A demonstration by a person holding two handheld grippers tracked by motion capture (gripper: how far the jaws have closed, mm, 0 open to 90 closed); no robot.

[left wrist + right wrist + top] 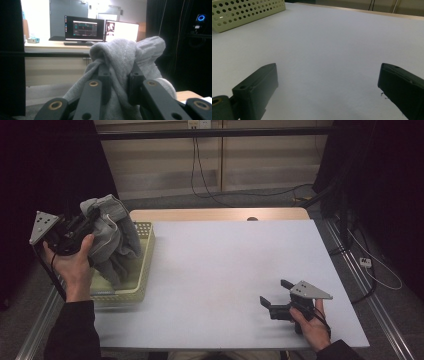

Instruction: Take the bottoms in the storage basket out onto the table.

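Observation:
A grey garment (111,234) hangs bunched over a pale yellow perforated basket (144,270) at the table's left edge. My left gripper (87,222) is shut on the garment's top fold and holds it up above the basket. In the left gripper view the grey cloth (125,57) is pinched between both black jaws, with my left gripper (119,75) pointing level toward a far desk. My right gripper (274,291) rests low over the white table (225,265) at the front right, jaws wide apart. Bare table lies between the jaws of my right gripper (327,75).
The basket's perforated wall (244,12) lies at the far left of the right gripper view. Beyond the table a wooden strip (220,214) runs along the back edge, with cables on the floor. Two monitors (100,28) stand on a distant desk.

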